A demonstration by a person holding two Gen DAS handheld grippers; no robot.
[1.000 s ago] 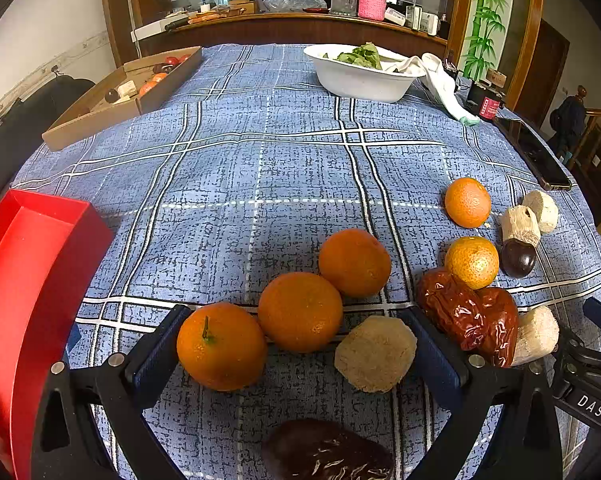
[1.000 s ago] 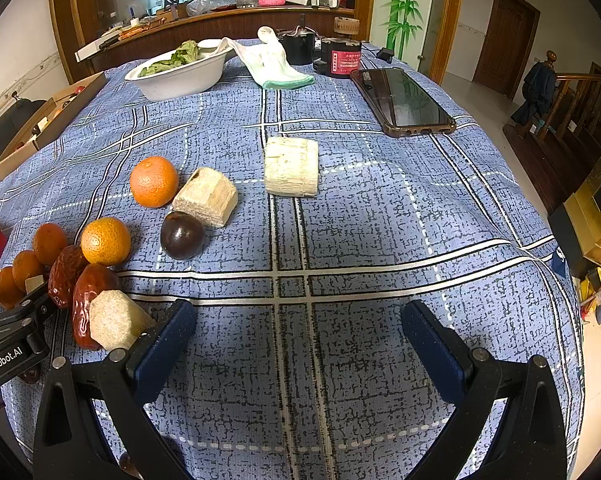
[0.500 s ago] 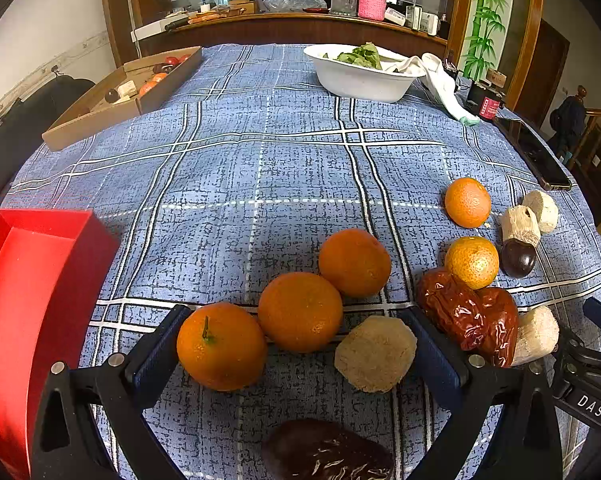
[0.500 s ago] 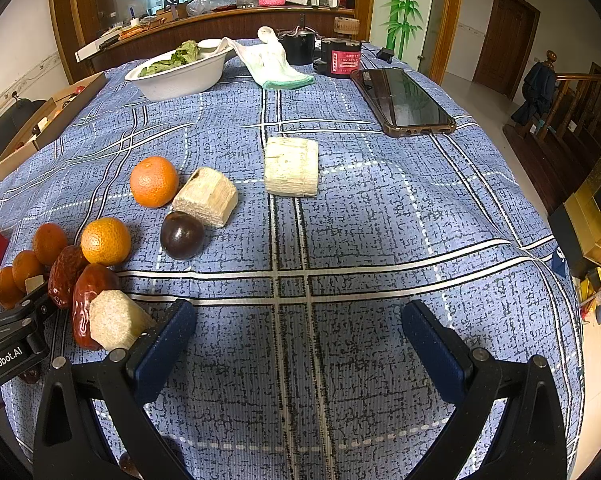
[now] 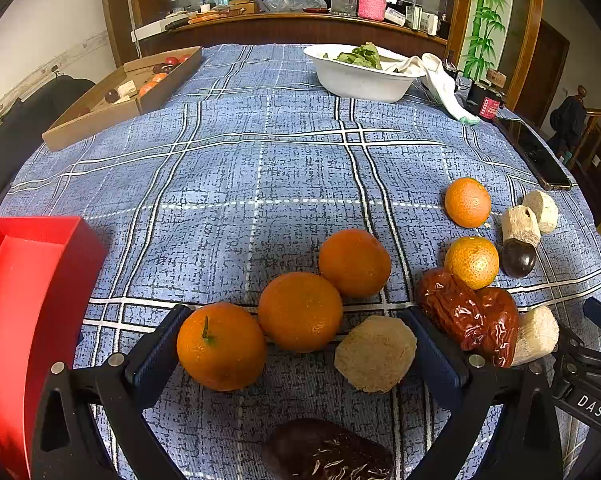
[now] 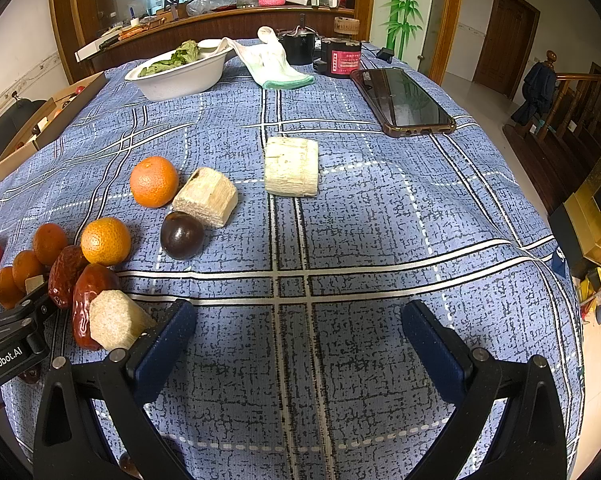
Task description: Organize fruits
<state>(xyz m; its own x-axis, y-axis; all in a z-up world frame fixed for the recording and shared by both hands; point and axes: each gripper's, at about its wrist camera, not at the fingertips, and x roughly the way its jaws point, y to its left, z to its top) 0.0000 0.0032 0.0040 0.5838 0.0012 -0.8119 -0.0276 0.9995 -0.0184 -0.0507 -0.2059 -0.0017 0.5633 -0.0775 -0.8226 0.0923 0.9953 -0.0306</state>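
My left gripper [image 5: 296, 340] is open and low over the blue checked tablecloth. Between its fingers lie an orange with a stem [image 5: 220, 346], a second orange [image 5: 300, 311] and a beige sugarcane piece [image 5: 375, 354]. A third orange [image 5: 354, 262] lies just beyond. A dark date [image 5: 328, 452] lies near the camera. Two red dates [image 5: 472, 316] and two smaller oranges [image 5: 471, 262] lie to the right. A red tray [image 5: 16, 304] stands at the left. My right gripper [image 6: 298, 334] is open and empty over bare cloth; sugarcane pieces [image 6: 291, 166] and a dark passion fruit [image 6: 181, 235] lie ahead.
A white bowl of greens [image 5: 362, 76] and a cardboard box with fruit [image 5: 120, 94] stand at the far side. A phone [image 6: 404, 100], a white cloth [image 6: 272, 60] and dark jars [image 6: 342, 58] lie at the far right. The table edge drops off at the right.
The red tray has slid further in from the left toward the fruit. Both grippers and the fruit have stayed still.
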